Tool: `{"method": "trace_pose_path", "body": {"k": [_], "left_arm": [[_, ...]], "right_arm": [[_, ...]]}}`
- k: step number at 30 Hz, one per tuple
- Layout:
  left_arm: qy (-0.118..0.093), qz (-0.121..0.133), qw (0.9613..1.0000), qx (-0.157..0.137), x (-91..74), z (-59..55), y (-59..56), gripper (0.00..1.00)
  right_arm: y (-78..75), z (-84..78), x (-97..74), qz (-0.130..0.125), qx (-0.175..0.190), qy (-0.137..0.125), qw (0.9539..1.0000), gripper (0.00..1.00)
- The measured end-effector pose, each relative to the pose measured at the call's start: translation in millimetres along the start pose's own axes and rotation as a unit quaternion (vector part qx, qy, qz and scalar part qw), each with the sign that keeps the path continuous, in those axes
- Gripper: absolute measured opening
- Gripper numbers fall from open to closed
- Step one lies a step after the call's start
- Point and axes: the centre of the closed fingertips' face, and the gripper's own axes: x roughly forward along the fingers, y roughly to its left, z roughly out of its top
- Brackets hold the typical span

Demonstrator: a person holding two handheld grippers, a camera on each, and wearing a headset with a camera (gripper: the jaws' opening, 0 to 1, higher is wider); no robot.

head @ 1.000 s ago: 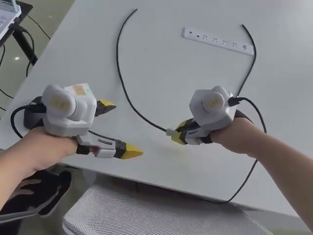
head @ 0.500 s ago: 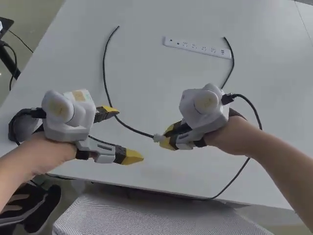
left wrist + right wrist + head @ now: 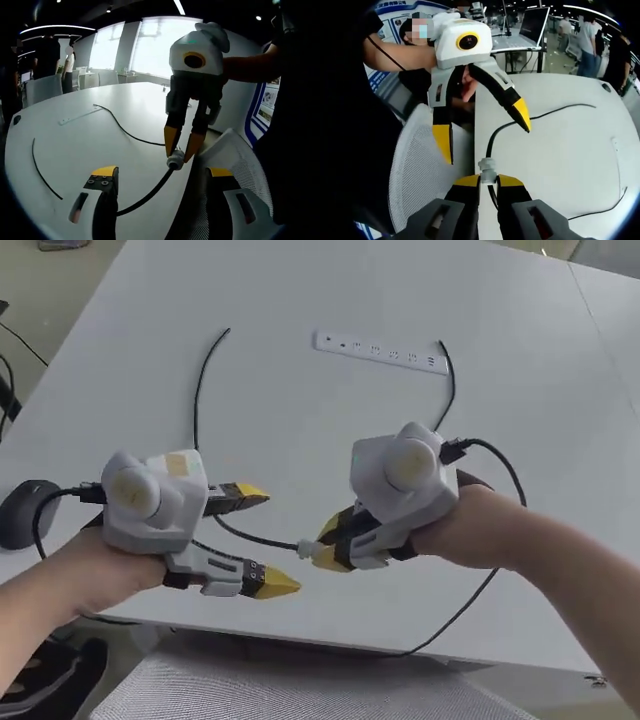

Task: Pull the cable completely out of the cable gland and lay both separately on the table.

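Note:
A black cable (image 3: 197, 405) curves across the white table (image 3: 120, 360) to its near edge. The white cable gland (image 3: 306, 551) sits on the cable's near end, and my right gripper (image 3: 322, 546) is shut on it, just above the edge. My left gripper (image 3: 263, 540) is open to the left of the gland, one jaw on each side of the cable. In the left gripper view the gland (image 3: 175, 160) hangs ahead between my own open jaws, with the right gripper (image 3: 181, 145) pinching it. In the right gripper view the gland (image 3: 487, 168) stands at my shut fingertips, facing the open left gripper (image 3: 482, 131).
A white power strip (image 3: 380, 352) lies at the far middle of the table, its black cord (image 3: 447, 390) running toward me. A dark round object (image 3: 14, 512) sits at the left edge. A grey mesh chair (image 3: 300, 692) is below the near edge.
The two grippers have drawn closer together near the table's front edge. The left gripper's open jaws now straddle the cable close to the gland. The right gripper stays shut on the gland.

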Motion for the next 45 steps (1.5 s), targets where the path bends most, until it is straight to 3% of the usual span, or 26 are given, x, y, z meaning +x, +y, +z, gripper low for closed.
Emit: {"method": "trace_pose_path", "body": {"k": [17,23,30,45], "left_arm": [[0.019,-0.048,0.9969,0.059,21.1,-3.2,-17.9,0.45],[0.014,-0.053,0.9970,0.054,21.8,-1.4,-19.8,0.29],[0.009,-0.062,0.9965,0.055,23.9,2.2,-23.3,0.17],[0.018,-0.075,0.9947,0.067,27.1,-1.5,-28.0,0.15]], "right_arm": [[3.8,-2.7,-2.9,0.028,-0.013,-0.007,0.9995,0.07],[5.0,-2.7,-3.7,0.030,-0.019,-0.009,0.9993,0.07],[3.0,-4.1,-4.6,0.032,-0.015,-0.020,0.9992,0.07],[6.3,-8.0,-3.2,0.038,-0.041,-0.030,0.9979,0.08]]}}
